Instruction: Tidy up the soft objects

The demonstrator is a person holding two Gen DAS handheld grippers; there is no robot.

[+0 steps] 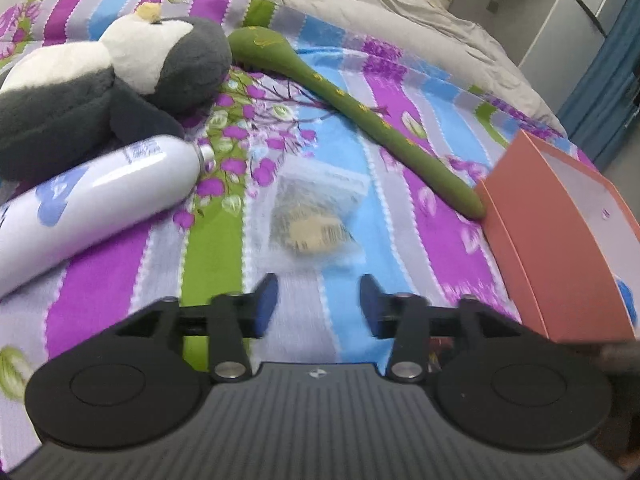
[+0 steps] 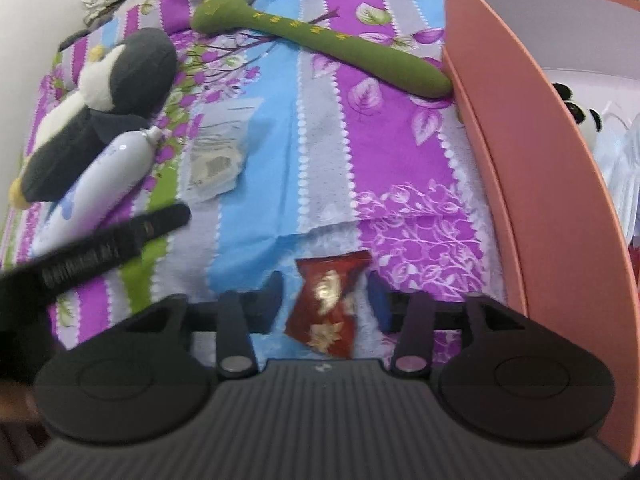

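My left gripper (image 1: 318, 304) hangs open over the striped bedspread (image 1: 432, 216) with nothing between its fingers. Just ahead of it lies a clear plastic bag (image 1: 316, 216). Further back are a grey-and-white penguin plush (image 1: 100, 80) and a long green soft toy (image 1: 360, 108). My right gripper (image 2: 326, 300) is open around a red foil packet (image 2: 328, 312) lying on the bedspread; the pads stand just off its sides. The salmon box (image 2: 540, 160) stands to the right, with a small panda plush (image 2: 584, 120) and white soft items inside.
A white bottle (image 1: 92, 200) lies beside the penguin at the left. The green toy's tail touches the box (image 1: 552, 240). A grey blanket (image 1: 380, 0) covers the bed's far end. Part of the left gripper's body (image 2: 100, 248) crosses the right wrist view at the left.
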